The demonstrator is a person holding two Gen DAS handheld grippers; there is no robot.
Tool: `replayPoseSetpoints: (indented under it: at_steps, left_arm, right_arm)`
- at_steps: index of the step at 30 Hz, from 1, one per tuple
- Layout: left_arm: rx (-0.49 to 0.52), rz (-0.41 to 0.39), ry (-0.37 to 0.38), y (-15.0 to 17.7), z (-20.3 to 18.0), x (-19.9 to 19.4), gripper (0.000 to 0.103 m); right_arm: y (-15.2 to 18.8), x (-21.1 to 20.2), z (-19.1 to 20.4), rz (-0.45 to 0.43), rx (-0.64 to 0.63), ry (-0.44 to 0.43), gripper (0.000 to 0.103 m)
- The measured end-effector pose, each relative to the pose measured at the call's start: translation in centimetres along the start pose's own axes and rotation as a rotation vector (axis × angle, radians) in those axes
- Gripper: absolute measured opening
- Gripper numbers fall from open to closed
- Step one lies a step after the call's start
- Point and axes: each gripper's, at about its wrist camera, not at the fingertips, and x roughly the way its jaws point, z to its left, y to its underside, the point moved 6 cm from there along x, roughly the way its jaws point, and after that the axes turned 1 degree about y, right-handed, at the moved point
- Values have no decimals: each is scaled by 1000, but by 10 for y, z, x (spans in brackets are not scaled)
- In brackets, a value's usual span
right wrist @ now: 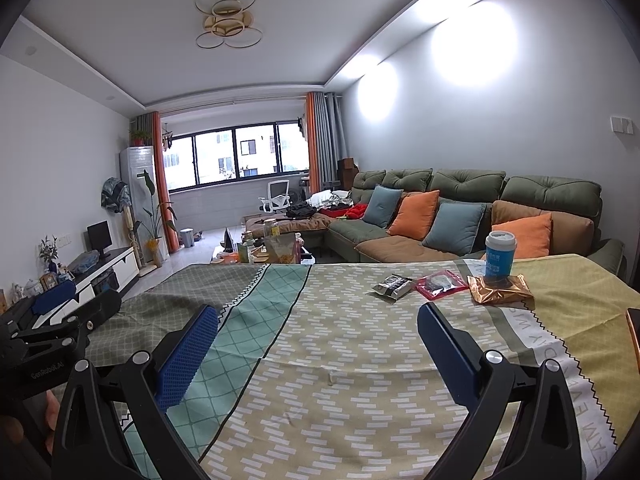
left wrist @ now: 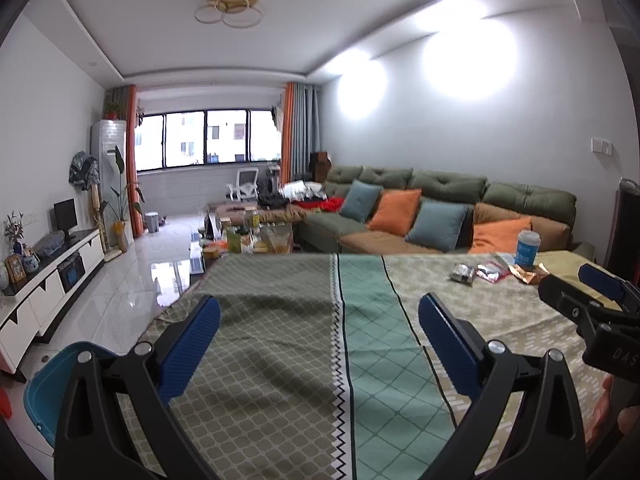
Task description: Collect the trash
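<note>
Trash for collection consists of four items grouped on the far right part of the tabletop [right wrist: 360,360], which is covered by a patterned cloth. Landmark: the blue-and-white paper cup [right wrist: 500,255].

Findings:
- Paper cup stands upright, lid on, resting on the rear edge of a crumpled copper-coloured foil wrapper [right wrist: 502,290].
- Red-edged clear pouch [right wrist: 442,283] lies flat just left of the cup, touching or nearly touching the foil wrapper; dark contents, not identifiable.
- Silver-and-black wrapper [right wrist: 392,287] lies furthest left of the cup, just beside the red pouch, slightly creased.
- All four look light and thin, judged easy to crush or push along the cloth.

Equipment:
- Right hand-held gripper [right wrist: 318,344]: fingers spread wide, nothing between them, held above the cloth short of the trash group.
- Left hand-held gripper [left wrist: 320,336]: fingers likewise spread wide and empty, well left of the cup, over the green section of the cloth.
- A blue bin-like container [left wrist: 48,392] shows beyond the table's left edge in the left wrist view; whether it is the receptacle cannot be confirmed.

Assessment: the task stands at the approach step; nothing is collected yet. The next move calls for advancing the right hand-held gripper to the silver-and-black wrapper, lowering one finger close to the cloth and closing on a raised edge.
</note>
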Motion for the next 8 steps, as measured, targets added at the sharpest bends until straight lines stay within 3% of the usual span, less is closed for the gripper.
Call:
replayPoseSetpoints:
  at_steps: [3, 8]
  left_arm:
    - [-6, 87, 18, 4, -1, 16, 100]
    - [-14, 304, 21, 16, 9, 66, 100]
  right_arm:
    - [0, 2, -7, 19, 9, 6, 99]
    - [2, 21, -30, 107, 30, 24, 99]
